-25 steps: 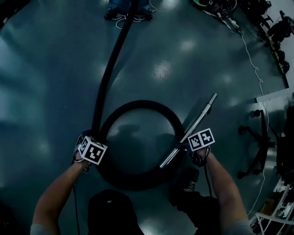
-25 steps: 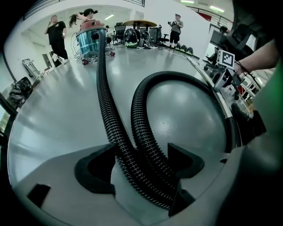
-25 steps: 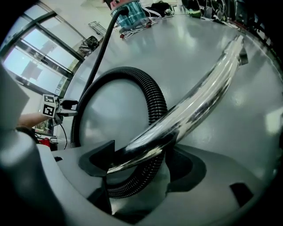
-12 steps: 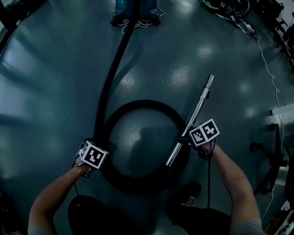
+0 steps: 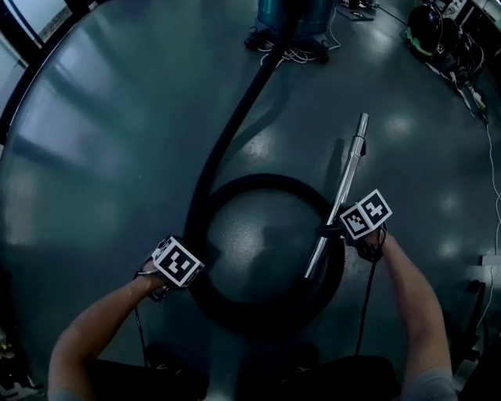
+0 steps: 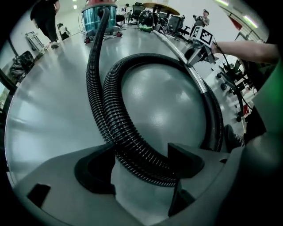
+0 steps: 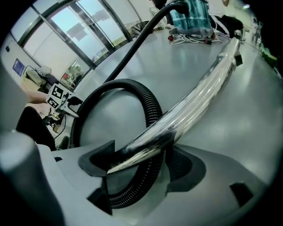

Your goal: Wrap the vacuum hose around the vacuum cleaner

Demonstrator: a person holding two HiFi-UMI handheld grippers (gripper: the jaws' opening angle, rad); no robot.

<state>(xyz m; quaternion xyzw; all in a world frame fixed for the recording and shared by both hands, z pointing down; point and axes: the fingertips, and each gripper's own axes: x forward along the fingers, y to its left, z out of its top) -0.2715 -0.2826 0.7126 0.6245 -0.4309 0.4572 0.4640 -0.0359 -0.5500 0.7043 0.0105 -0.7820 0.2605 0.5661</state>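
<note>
The wand [image 5: 351, 168] has swung toward the far vacuum cleaner [image 5: 293, 14] — right tongs [image 5: 333, 231] clamp it, left tongs [image 5: 184, 270] clamp the hose [image 5: 213, 157], holding the loop gathered for wrapping.

The head view is dim and blue-grey. Its glossy floor [image 5: 117, 157] carries soft pale patches of reflected overhead light and a faint shadow inside the loop of the hose [image 5: 266, 179]. Both gripper views are brighter and heavily bowed, with black corners; the windows [image 7: 75, 31] are washed out by daylight, glare streaks the metal tube [image 7: 199, 97], and the nearest foreground looks soft.
</note>
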